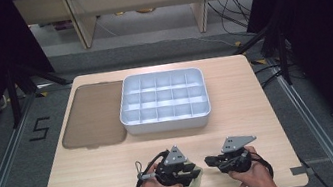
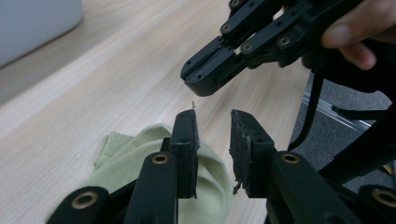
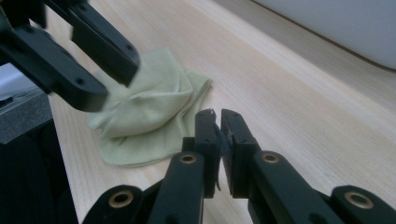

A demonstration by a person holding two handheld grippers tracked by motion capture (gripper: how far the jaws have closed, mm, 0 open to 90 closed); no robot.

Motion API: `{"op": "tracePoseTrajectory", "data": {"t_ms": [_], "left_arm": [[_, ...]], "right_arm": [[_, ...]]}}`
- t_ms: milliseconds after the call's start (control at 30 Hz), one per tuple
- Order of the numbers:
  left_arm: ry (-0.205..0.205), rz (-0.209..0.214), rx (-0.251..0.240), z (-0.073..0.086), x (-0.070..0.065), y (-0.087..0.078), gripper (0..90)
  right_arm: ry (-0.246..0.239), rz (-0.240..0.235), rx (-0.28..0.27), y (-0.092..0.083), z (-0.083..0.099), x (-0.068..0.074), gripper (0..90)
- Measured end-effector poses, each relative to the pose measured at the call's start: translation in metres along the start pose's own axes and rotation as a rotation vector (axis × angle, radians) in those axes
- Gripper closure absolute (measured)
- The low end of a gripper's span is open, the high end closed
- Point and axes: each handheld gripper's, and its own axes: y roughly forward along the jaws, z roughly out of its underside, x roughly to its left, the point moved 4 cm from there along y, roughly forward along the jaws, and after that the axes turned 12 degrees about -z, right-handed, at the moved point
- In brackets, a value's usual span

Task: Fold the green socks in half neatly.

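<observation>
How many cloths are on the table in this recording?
1. A pale green cloth lies crumpled at the table's near edge, under the left gripper and beside the right gripper. The organizer tray's compartments look empty.

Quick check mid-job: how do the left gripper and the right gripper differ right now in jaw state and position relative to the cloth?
The left gripper has its black jaws parted with a clear gap; the right gripper has its jaws closed, nothing between them. The left gripper sits over the crumpled pale green cloth; the right gripper is beside it, above bare light wooden table. Both are hand-held at the near edge, tips pointing toward each other.
</observation>
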Motion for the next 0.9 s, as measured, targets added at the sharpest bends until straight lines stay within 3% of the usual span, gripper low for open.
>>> {"op": "tracePoseTrajectory", "data": {"t_ms": [133, 200, 233, 300, 333, 367, 400, 467, 500, 533, 633, 767, 867, 900], "left_arm": [[0.010, -0.003, -0.014, 0.000, 0.006, -0.014, 71.7], [0.016, -0.017, -0.010, 0.004, 0.012, -0.020, 72.6], [-0.003, -0.030, -0.005, 0.007, 0.014, -0.023, 73.4], [0.015, -0.036, -0.008, 0.010, 0.018, -0.025, 76.1], [-0.001, -0.064, 0.009, 0.020, 0.026, -0.028, 77.2], [-0.010, -0.073, 0.018, 0.024, 0.030, -0.029, 77.9], [-0.010, -0.073, 0.018, 0.024, 0.030, -0.029, 78.5], [-0.027, -0.095, 0.036, 0.034, 0.037, -0.030, 79.3], [0.001, -0.091, 0.050, 0.037, 0.041, -0.030, 79.7], [-0.030, -0.097, 0.041, 0.039, 0.040, -0.029, 79.9], [-0.027, -0.088, 0.059, 0.045, 0.040, -0.026, 80.1], [-0.010, -0.089, 0.072, 0.046, 0.037, -0.022, 80.1], [0.032, -0.095, 0.105, 0.049, 0.036, -0.013, 80.6], [0.052, -0.088, 0.118, 0.050, 0.037, -0.011, 80.7]], "right_arm": [[-0.007, 0.004, -0.015, -0.003, -0.003, 0.002, 85.0], [-0.008, 0.005, -0.029, -0.003, -0.006, 0.005, 84.7], [-0.004, 0.002, -0.033, -0.003, -0.007, 0.007, 84.6], [-0.023, -0.013, -0.033, -0.003, -0.010, 0.011, 84.6], [-0.036, -0.007, -0.043, -0.002, -0.012, 0.014, 84.5], [-0.024, -0.014, -0.043, -0.001, -0.013, 0.018, 84.4], [-0.053, -0.024, -0.040, 0.000, -0.015, 0.018, 84.3], [-0.059, -0.032, -0.039, 0.002, -0.017, 0.022, 84.3], [-0.058, -0.031, -0.041, 0.004, -0.018, 0.024, 84.3], [-0.053, -0.038, -0.038, 0.005, -0.019, 0.027, 84.2], [-0.080, -0.056, -0.029, 0.010, -0.021, 0.032, 84.0], [-0.091, -0.063, -0.017, 0.016, -0.022, 0.037, 83.8], [-0.109, -0.071, -0.010, 0.018, -0.022, 0.037, 83.8], [-0.092, -0.071, -0.008, 0.018, -0.022, 0.038, 83.8]]}}
